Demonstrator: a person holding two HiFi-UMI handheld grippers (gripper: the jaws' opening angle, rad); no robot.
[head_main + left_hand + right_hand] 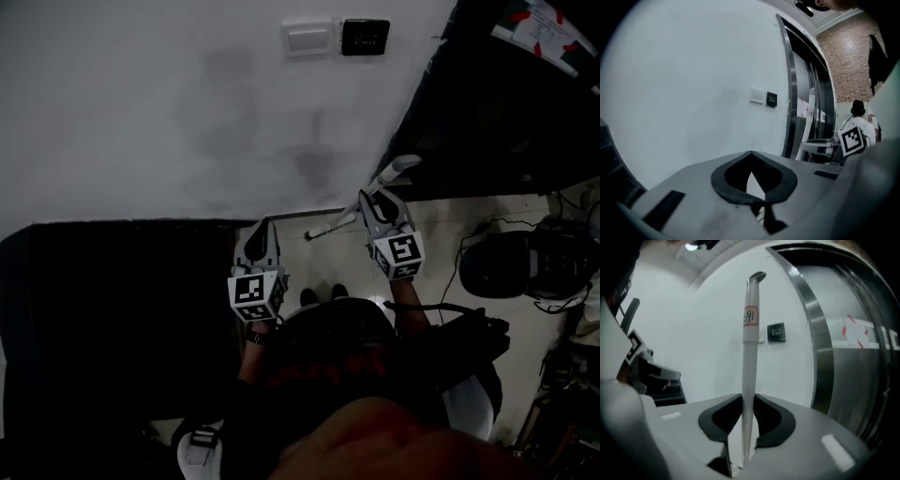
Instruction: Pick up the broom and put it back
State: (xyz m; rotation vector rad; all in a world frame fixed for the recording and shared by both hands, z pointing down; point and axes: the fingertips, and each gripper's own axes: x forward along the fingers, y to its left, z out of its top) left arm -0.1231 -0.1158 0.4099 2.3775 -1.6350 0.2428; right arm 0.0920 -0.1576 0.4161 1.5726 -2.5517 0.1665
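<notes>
Before the white wall, the broom is lifted, its handle clamped upright in my right gripper; my left gripper is closed on nothing. Putting it back remains, though where it belongs I can't quite make out

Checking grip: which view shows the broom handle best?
Right gripper view: broom handle runs upright from between the jaws. Head view shows bits beside the right gripper; left gripper view is unclear.
</notes>
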